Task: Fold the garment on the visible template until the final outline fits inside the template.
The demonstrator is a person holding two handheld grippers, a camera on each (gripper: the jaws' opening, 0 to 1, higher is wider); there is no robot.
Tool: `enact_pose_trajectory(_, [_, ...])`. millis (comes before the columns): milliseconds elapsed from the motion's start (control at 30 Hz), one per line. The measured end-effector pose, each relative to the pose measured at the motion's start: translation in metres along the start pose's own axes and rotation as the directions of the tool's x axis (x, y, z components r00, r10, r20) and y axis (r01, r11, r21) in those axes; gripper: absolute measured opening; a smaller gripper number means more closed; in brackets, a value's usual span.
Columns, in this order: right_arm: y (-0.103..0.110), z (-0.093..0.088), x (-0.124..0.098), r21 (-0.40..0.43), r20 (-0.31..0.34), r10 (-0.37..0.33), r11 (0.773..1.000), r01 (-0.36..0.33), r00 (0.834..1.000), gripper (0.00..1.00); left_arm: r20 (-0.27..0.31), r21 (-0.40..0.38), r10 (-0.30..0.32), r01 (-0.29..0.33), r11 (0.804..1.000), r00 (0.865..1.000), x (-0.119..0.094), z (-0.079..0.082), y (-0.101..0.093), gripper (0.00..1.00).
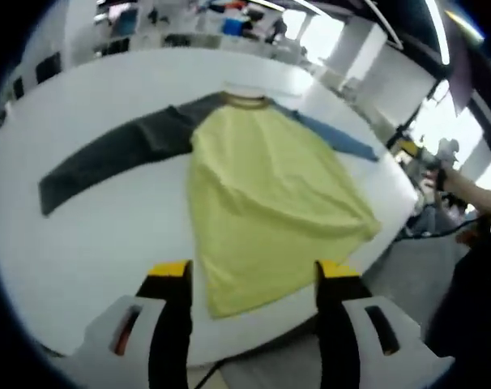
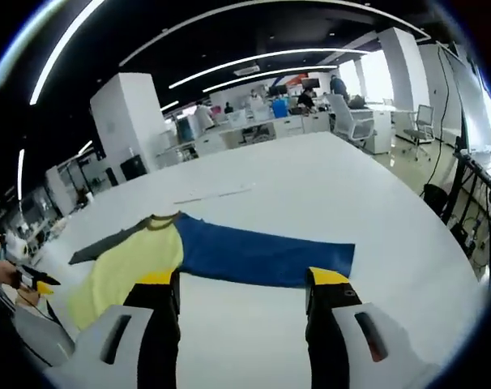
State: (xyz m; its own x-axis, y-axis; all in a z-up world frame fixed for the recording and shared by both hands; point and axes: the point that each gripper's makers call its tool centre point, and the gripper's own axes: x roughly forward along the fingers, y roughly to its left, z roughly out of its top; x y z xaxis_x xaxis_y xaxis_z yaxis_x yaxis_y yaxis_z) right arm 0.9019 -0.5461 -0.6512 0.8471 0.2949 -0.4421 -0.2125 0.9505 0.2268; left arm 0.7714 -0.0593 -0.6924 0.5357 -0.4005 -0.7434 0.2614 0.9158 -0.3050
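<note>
Yellow-tipped jaws of the left gripper stand wide apart with nothing between them, just above the hem of the garment. It lies spread flat on the white table, grey sleeve and blue sleeve stretched out. The right gripper hovers near the blue sleeve, jaws parted and empty.

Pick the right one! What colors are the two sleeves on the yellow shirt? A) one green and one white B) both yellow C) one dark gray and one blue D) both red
C: the yellow shirt lies flat on the white table with a dark gray sleeve spread out one way and a blue sleeve the other.
</note>
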Motion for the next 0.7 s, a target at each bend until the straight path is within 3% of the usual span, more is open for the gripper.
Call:
enact_pose_trajectory(200, [-0.028, -0.001, 0.006, 0.012, -0.027, -0.02, 1.0, 0.021, 0.999, 0.64, 0.006, 0.014, 0.006, -0.006, 1.0, 1.0, -0.009, 0.014, -0.011, 0.85])
enact_pose_trajectory(400, [-0.057, 0.002, 0.015, 0.019, -0.044, -0.051, 0.999, 0.051, 0.998, 0.64, 0.008, 0.028, 0.006, -0.006, 1.0, 1.0, -0.018, 0.022, -0.019, 0.97])
enact_pose_trajectory(700, [-0.091, -0.003, 0.039, -0.005, -0.112, -0.086, 0.996, 0.086, 0.99, 0.58, 0.048, 0.06, -0.007, 0.004, 0.998, 0.999, -0.034, 0.044, -0.025, 1.0])
